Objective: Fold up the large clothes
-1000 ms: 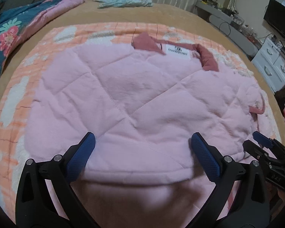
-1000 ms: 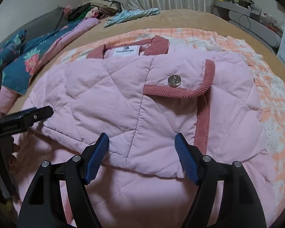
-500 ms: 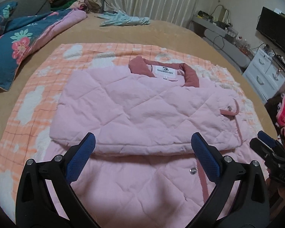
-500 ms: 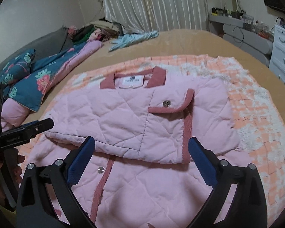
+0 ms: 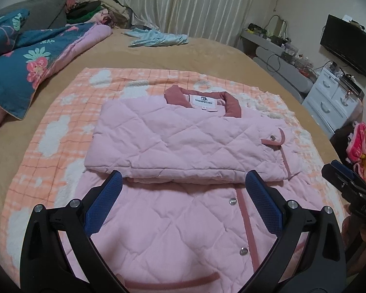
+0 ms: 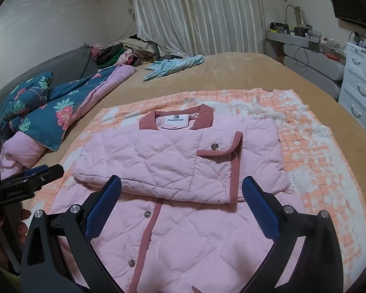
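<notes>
Evidently soft, puffy and light, the pink quilted jacket (image 5: 183, 146) lies part-folded on the orange blanket (image 5: 61, 122), while left gripper (image 5: 183, 207) and right gripper (image 6: 181, 210) hang spread, empty; best pinched at near hem corners.

Both wrist cameras look obliquely down along their fingers from above the near hem of the jacket (image 5: 183, 141), facing the curtain (image 6: 195, 14). Both views share the jacket.
</notes>
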`<state>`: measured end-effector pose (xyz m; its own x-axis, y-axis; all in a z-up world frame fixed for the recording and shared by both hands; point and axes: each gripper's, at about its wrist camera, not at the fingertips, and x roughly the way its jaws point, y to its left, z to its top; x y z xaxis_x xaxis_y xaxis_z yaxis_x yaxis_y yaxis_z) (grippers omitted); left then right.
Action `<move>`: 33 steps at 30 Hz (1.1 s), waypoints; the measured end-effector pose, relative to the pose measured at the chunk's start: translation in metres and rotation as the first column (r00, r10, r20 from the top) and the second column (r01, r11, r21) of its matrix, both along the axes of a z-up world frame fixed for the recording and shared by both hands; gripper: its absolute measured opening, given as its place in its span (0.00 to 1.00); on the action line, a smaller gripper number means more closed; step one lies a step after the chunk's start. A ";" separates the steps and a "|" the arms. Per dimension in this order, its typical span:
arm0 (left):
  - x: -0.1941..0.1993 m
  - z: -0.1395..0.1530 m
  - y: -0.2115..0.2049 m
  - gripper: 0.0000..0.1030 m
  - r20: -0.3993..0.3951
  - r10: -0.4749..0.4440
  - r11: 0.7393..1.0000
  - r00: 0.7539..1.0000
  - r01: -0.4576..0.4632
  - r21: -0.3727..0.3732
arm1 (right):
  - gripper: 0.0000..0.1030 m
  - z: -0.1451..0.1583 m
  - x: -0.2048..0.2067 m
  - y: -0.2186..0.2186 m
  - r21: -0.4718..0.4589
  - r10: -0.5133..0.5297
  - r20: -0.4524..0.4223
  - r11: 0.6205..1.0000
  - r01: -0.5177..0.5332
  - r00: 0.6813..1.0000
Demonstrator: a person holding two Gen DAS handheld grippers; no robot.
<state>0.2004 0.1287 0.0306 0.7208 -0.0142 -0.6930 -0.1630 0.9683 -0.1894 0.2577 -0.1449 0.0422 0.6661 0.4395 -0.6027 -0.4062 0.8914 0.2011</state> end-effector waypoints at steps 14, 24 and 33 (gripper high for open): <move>-0.049 0.021 0.004 0.92 0.038 0.004 1.000 0.999 -0.004 -0.004 | 0.96 0.023 -0.043 -0.014 0.004 -0.022 0.022 1.000 0.022 1.000; -0.076 0.028 0.005 0.92 0.059 0.007 1.000 0.998 -0.007 0.002 | 0.96 0.030 -0.069 -0.024 -0.006 -0.027 0.039 1.000 0.027 0.999; -0.094 0.032 -0.005 0.92 0.076 -0.015 1.000 0.997 0.013 0.027 | 0.96 0.035 -0.089 -0.035 -0.021 -0.038 0.059 0.999 0.039 0.998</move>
